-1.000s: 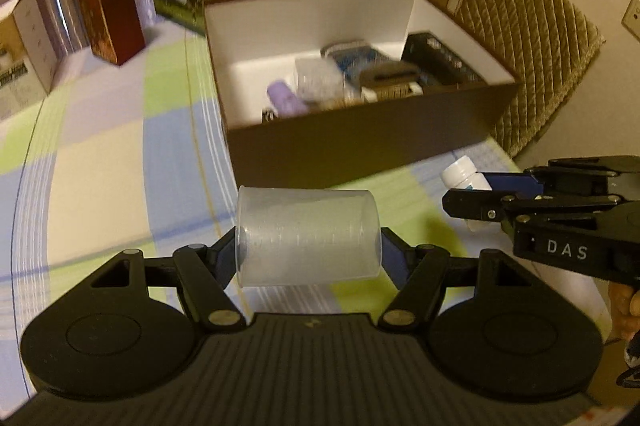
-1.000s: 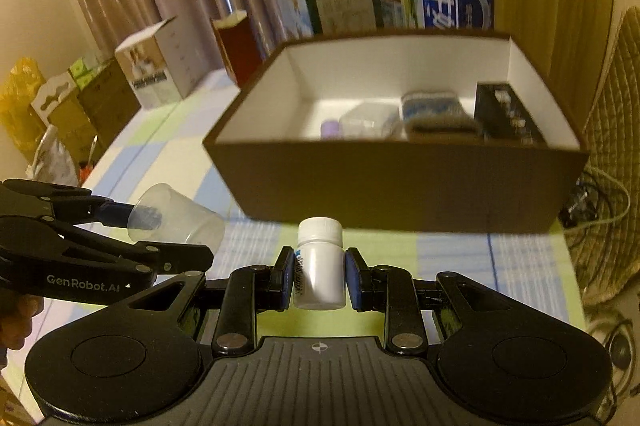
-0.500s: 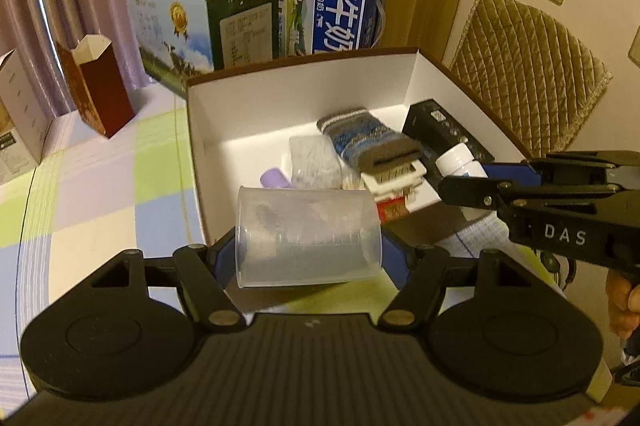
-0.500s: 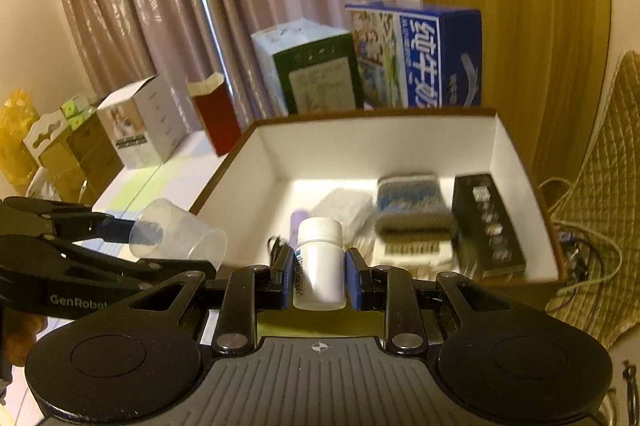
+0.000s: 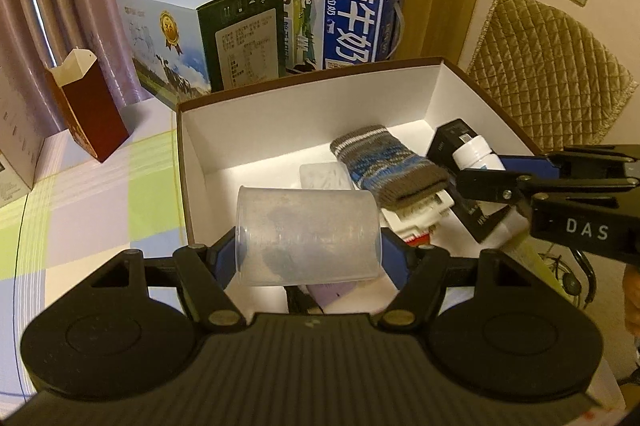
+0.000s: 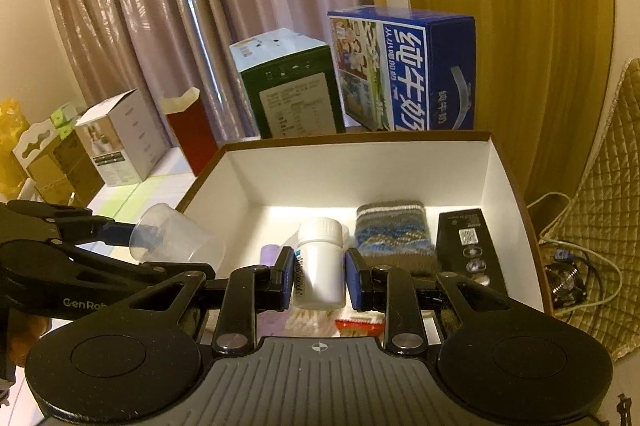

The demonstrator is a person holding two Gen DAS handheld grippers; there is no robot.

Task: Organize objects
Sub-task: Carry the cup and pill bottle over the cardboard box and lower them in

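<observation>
My left gripper (image 5: 308, 254) is shut on a clear plastic cup (image 5: 306, 236) that lies sideways between its blue pads, over the front-left part of the brown box (image 5: 304, 106) with a white inside. My right gripper (image 6: 320, 276) is shut on a white pill bottle (image 6: 320, 266), held upright above the box's front middle. In the left wrist view the right gripper (image 5: 486, 168) comes in from the right with the bottle (image 5: 476, 154) over the box. The right wrist view shows the cup (image 6: 176, 238) at the left. Inside the box lie a striped knit pouch (image 5: 392, 166), a black box (image 6: 466, 250) and a purple item (image 5: 330, 294).
Behind the brown box stand a blue milk carton (image 5: 332, 6) and a green-and-white carton (image 5: 200, 34). A dark red open carton (image 5: 86, 110) and a white box (image 6: 120, 142) stand at the left on the checked tablecloth (image 5: 100, 210). A quilted chair back (image 5: 552, 74) is at the right.
Both grippers have moved up and forward with their loads, from in front of the box's wall to over its open top. Neither grip has changed.
</observation>
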